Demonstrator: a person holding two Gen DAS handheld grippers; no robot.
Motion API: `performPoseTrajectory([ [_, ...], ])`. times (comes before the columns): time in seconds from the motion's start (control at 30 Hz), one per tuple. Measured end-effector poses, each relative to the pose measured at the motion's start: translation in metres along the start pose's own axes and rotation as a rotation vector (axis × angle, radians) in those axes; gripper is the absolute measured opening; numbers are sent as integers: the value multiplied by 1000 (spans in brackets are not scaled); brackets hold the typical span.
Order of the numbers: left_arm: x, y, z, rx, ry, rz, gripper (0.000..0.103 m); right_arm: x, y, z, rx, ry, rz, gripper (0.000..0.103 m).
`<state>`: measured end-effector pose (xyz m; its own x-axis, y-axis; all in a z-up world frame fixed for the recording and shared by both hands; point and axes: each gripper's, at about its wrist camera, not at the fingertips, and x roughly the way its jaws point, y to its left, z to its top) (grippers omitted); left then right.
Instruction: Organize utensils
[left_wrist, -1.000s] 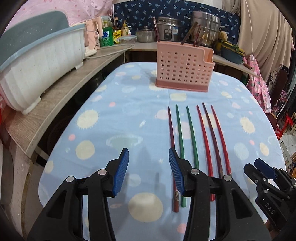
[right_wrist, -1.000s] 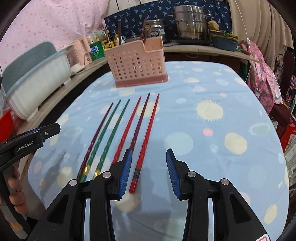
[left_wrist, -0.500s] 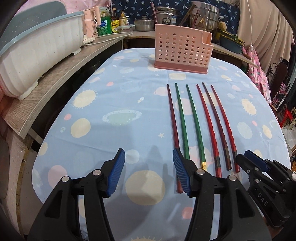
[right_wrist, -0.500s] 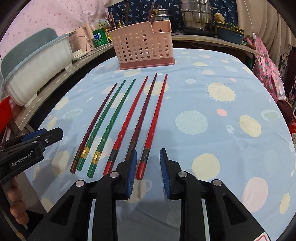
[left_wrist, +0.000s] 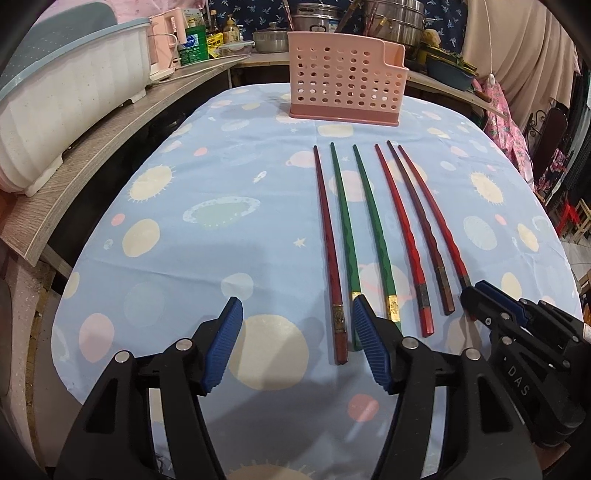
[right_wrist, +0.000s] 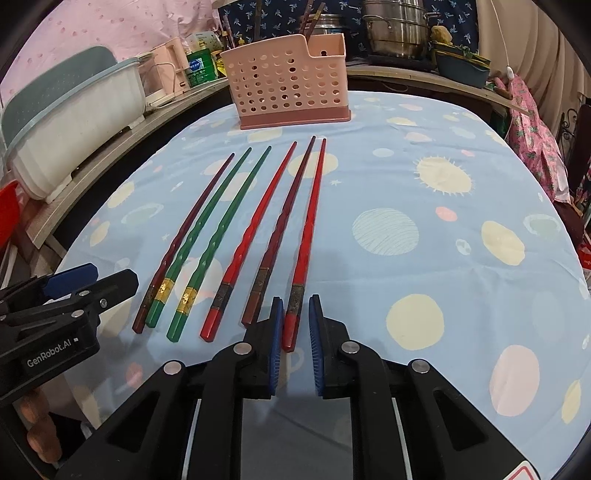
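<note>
Right wrist view shows your right gripper (right_wrist: 295, 325) has just closed on the thick end of the outermost red chopstick (right_wrist: 308, 229) lying on the table, light, stiff, probably slippery; your left gripper (left_wrist: 297, 345), just widening, holds nothing.

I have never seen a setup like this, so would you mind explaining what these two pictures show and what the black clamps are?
There is no robot: a person holds a clamp in each hand, each with a fisheye camera looking along its blue-padded fingers. One picture comes from the left hand-held gripper, the other from the right hand-held gripper. On the blue tablecloth, six chopsticks lie in a row before a pink utensil holder. The left jaws are open, have just been opening, and hold nothing. The right jaws are shut on the near end of the rightmost red chopstick.
</note>
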<state>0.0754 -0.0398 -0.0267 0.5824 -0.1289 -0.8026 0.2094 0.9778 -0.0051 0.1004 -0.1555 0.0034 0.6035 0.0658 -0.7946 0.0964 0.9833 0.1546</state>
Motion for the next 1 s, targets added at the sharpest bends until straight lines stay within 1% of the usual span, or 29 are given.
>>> performPoseTrajectory([
  [0.03, 1, -1, -1, 3, 4, -1, 59, 0, -2, 0, 6, -1, 1, 8],
  [0.13, 6, -4, -4, 11, 16, -1, 59, -1, -8, 0, 29, -7, -2, 7],
  [0.27, 11, -6, -8, 16, 30, 0, 59, -2, -13, -1, 39, -9, 0, 7],
  [0.57, 14, -1, -7, -3, 27, 9, 59, -2, -13, -2, 40, -11, 1, 7],
  [0.67, 19, 2, -8, -8, 49, 17, 59, -2, -13, -2, 38, -11, -1, 7],
  [0.87, 20, 3, -10, -14, 41, 15, 59, -3, -13, -2, 34, -13, -3, 7],
  [0.93, 19, 4, -10, -18, 38, 15, 57, -3, -13, -2, 35, -13, -2, 7],
  [0.97, 19, 4, -10, -20, 37, 15, 54, -3, -14, -1, 35, -12, -2, 7],
  [1.0, 19, 5, -10, -22, 36, 14, 47, -3, -13, -2, 35, -12, -1, 7],
])
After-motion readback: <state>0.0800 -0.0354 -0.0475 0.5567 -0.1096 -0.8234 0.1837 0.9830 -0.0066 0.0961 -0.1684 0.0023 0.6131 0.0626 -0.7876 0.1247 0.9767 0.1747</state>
